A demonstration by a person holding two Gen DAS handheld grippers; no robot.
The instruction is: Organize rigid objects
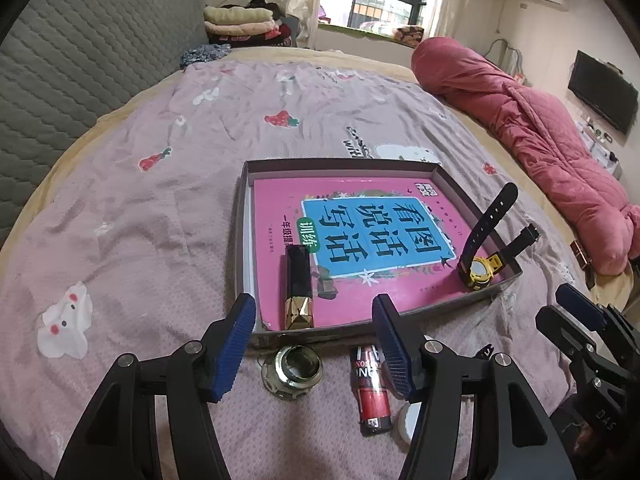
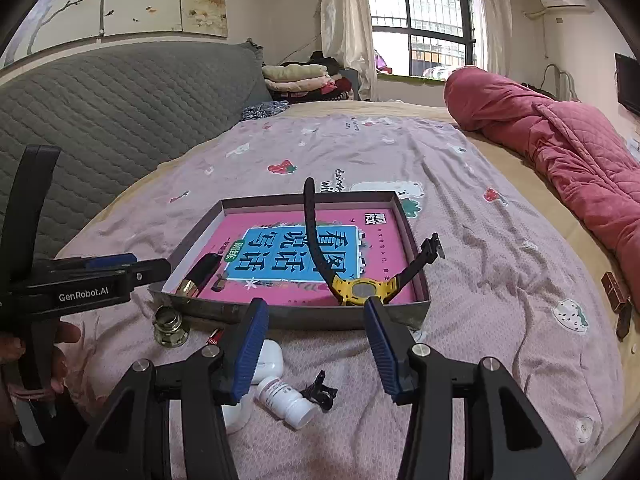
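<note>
A shallow grey box (image 1: 496,288) (image 2: 280,316) lies on the bed and holds a pink book (image 1: 340,216) (image 2: 296,252), a black-and-gold lipstick (image 1: 298,292) (image 2: 198,276) and a yellow watch (image 1: 482,268) (image 2: 362,290) with black straps. In front of the box lie a small glass jar (image 1: 292,372) (image 2: 171,326), a red battery (image 1: 370,392), a white earbud case (image 2: 266,360), a white pill bottle (image 2: 286,398) and a black clip (image 2: 320,394). My left gripper (image 1: 314,344) is open and empty above the jar and battery. My right gripper (image 2: 316,344) is open and empty just before the box's near wall.
The pink patterned sheet (image 1: 160,208) covers the bed. A rolled red quilt (image 1: 540,128) (image 2: 560,152) lies along the right. A grey padded headboard (image 2: 100,120) stands at the left. Small brown boxes (image 2: 618,300) lie at the bed's right edge.
</note>
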